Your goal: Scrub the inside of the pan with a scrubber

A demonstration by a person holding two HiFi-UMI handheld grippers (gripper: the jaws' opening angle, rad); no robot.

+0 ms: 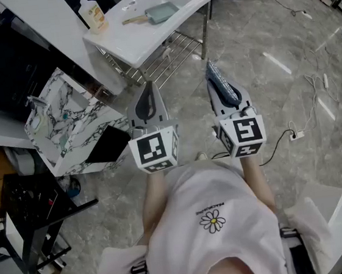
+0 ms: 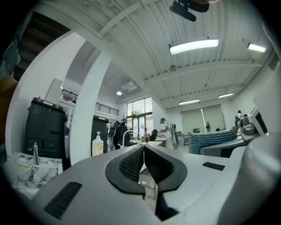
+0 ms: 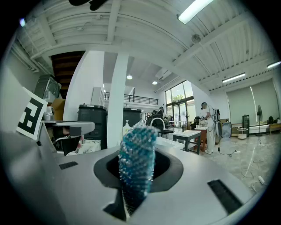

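Note:
A teal square pan (image 1: 163,11) with a wooden handle lies in the white sink (image 1: 188,6) at the top of the head view, well ahead of both grippers. My left gripper (image 1: 147,88) is held level over the floor, its dark ribbed pads (image 2: 131,163) pressed together with nothing between them. My right gripper (image 1: 215,73) is beside it, shut on a blue knobbly scrubber (image 1: 223,87). In the right gripper view the scrubber (image 3: 137,162) stands upright between the jaws and hides the gap behind it.
A soap bottle (image 1: 92,13) stands at the sink's left edge, a wire shelf (image 1: 165,60) below the basin. A marbled box (image 1: 65,124) and a black rack (image 1: 29,211) are on the left. Cables (image 1: 307,118) trail over the floor on the right. A person (image 3: 206,127) stands far off.

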